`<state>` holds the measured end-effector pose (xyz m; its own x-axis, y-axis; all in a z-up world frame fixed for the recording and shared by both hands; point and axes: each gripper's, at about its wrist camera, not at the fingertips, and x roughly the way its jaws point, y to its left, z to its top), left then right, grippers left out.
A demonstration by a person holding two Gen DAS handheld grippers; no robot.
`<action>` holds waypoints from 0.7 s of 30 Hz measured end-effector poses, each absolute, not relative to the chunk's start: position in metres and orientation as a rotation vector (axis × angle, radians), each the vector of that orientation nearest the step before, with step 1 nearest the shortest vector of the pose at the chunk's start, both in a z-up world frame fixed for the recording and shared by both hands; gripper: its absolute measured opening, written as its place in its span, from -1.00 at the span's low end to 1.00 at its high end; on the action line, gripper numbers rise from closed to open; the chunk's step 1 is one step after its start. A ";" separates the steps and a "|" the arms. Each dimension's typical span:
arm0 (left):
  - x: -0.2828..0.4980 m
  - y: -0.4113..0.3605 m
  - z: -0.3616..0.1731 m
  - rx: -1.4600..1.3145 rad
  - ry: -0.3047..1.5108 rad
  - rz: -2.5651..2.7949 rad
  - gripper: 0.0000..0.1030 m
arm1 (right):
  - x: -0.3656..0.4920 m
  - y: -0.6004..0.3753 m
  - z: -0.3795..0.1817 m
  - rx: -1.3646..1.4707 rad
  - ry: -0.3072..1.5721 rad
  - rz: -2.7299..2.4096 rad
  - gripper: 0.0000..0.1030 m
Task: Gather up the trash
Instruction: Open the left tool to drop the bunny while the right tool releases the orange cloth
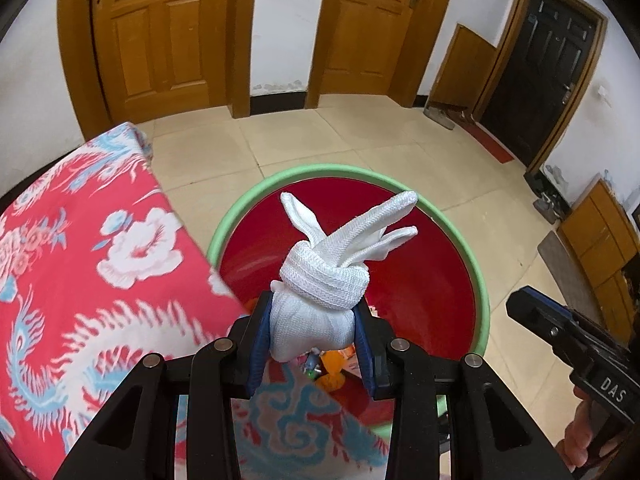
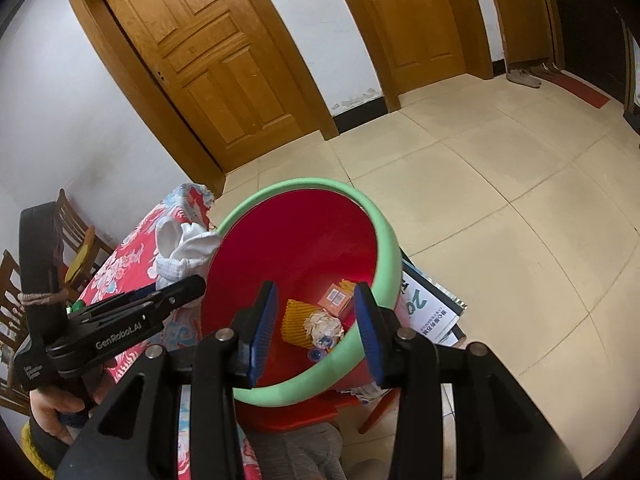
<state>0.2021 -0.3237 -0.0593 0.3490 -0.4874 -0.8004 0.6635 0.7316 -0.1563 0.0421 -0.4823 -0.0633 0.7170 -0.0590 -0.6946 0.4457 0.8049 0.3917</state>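
The left tongs grip a knotted white glove by its bunched lower part, blue pads pressing on both sides. The glove is a woven, ribbed fabric, rolled and tied into a thick knot, with several flattened fingers splaying up and to the right above the knot. It hangs over the red bin, which has a pale green rim and stands just beside the bench, covered in a red cloth with white flowers and blue swirls. At the bin's bottom lie a yellow foam net, a crumpled paper ball and a small orange packet. The right tongs stand parted above the near rim of the bin with nothing pressed between the pads. Printed papers lie beside the bin on the tiled floor.
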 end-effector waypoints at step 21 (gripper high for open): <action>0.211 -0.333 -0.064 0.170 0.944 -0.724 0.33 | 0.040 -0.493 -0.067 0.593 0.736 -0.323 -0.21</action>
